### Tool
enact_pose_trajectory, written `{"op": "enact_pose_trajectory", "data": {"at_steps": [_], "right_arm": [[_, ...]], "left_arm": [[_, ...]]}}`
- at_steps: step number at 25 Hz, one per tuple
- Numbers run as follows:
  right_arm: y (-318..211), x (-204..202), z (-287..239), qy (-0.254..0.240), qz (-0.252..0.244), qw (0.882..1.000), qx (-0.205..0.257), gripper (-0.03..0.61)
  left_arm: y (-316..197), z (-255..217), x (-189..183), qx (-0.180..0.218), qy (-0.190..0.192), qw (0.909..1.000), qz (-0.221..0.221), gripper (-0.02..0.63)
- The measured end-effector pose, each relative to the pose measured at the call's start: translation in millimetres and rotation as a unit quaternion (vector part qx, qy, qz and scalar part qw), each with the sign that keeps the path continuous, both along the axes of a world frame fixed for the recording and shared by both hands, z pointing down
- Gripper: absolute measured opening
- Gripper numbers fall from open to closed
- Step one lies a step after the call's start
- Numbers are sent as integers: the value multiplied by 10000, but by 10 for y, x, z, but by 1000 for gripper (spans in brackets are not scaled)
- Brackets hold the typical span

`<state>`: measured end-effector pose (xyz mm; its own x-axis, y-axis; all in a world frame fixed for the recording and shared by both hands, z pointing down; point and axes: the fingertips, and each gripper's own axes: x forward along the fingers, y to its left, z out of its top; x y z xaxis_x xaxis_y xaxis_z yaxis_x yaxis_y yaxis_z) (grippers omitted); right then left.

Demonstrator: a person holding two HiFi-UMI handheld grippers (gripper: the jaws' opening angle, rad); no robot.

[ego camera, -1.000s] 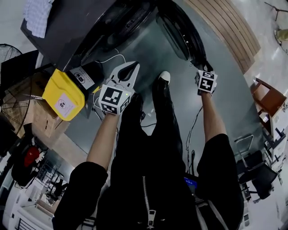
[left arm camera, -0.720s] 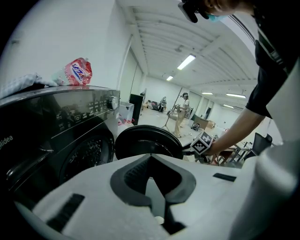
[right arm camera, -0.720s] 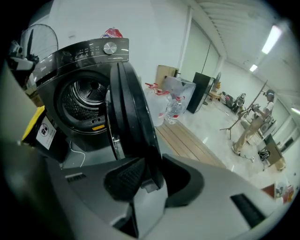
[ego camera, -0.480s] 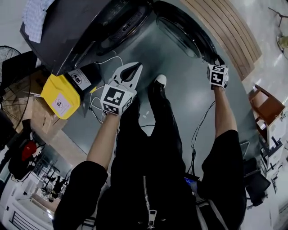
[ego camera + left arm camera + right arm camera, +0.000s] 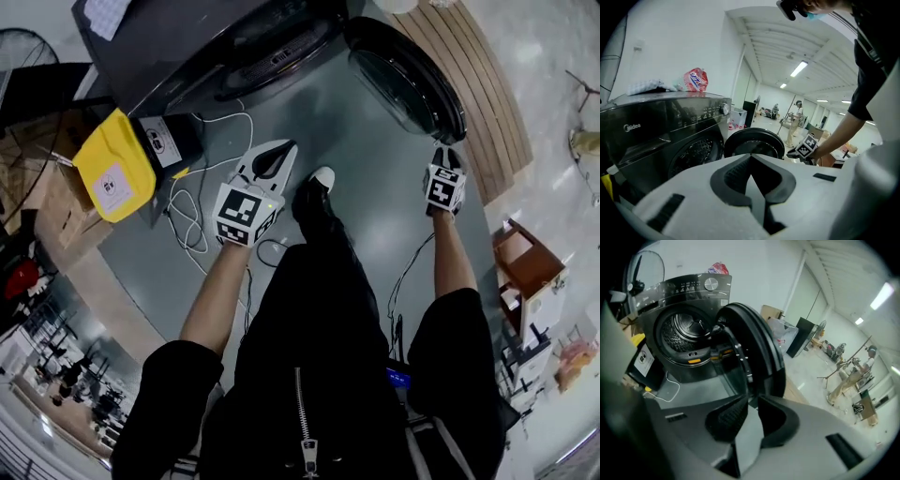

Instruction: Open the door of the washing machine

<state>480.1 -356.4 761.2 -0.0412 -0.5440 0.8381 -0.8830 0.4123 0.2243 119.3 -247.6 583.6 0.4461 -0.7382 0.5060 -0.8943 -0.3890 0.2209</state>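
Note:
The dark front-loading washing machine (image 5: 187, 47) stands at the top of the head view, its drum (image 5: 686, 336) exposed. Its round door (image 5: 403, 80) is swung out to the right. My right gripper (image 5: 447, 152) is at the door's free edge. In the right gripper view the door (image 5: 754, 348) runs down into the narrow gap between the right gripper's (image 5: 751, 401) jaws, which are closing slightly on its rim. My left gripper (image 5: 287, 146) hovers over the floor in front of the machine, shut and empty. The left gripper (image 5: 751, 158) points at the machine (image 5: 656, 136).
A yellow container (image 5: 112, 164) and a white cable (image 5: 187, 211) lie on the floor left of the machine. A slatted wooden panel (image 5: 478, 75) runs behind the door. The person's shoe (image 5: 319, 183) stands between the grippers. A red packet (image 5: 696, 79) lies on the machine's top.
The right gripper has moved right and toward me at the door's edge, and the door has swung wider open. The left gripper has barely shifted.

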Motion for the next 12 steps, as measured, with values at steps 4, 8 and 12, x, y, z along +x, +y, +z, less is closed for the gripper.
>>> {"op": "enact_pose_trajectory", "data": {"at_steps": [4,8,12], "right_arm": [[504,-625,-41,-484,-768,9958,-121,3],[611,-1357,-456,-1228,-1763,9766,124,3],[846,-1809,-1328,-2090,-2426,9461,489,2]], "left_arm": [[301,-207,-106,168,-102,9987,-477,3],[604,-459,-143,496,-213,9906,-1256,3],[1033,-875,25,791,-254,9818,-1706,3]]}}
